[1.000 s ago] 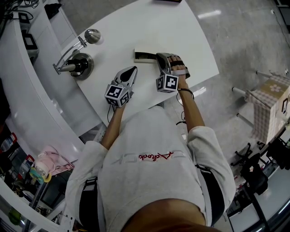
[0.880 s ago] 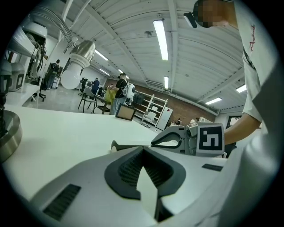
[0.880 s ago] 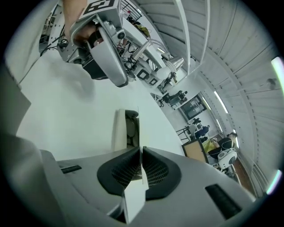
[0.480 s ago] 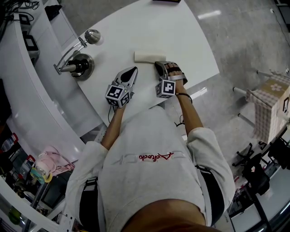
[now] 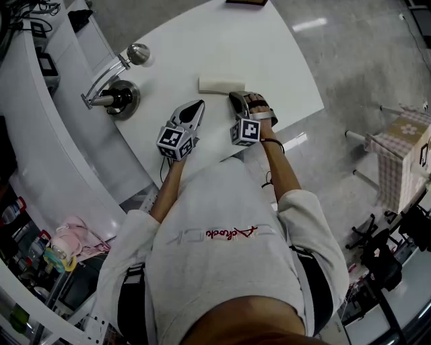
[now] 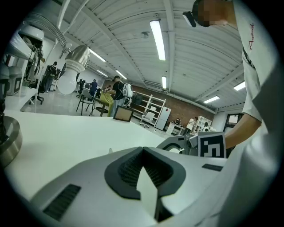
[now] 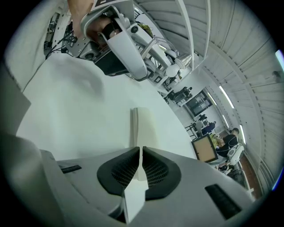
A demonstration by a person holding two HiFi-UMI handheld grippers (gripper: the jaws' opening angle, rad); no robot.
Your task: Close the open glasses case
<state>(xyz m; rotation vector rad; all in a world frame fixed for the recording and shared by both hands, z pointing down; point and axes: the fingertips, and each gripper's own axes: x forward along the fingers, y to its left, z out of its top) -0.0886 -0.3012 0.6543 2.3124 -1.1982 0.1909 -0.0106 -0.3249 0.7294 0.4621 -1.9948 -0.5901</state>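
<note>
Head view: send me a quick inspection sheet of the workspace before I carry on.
Surface: white table, curved near edge.
Job's things: glasses case lies closed and flat on the table.
Clutter: desk lamp at the table's left edge; dark object at the far edge.
Grippers: left gripper shut, empty, apart from the case; right gripper just short of the case, jaws have just been closing to a thin gap, nothing between them.
Cables: thin dark cable beside the right forearm.
Surroundings: grey floor; cluttered shelf at left; checked cloth at right.
</note>
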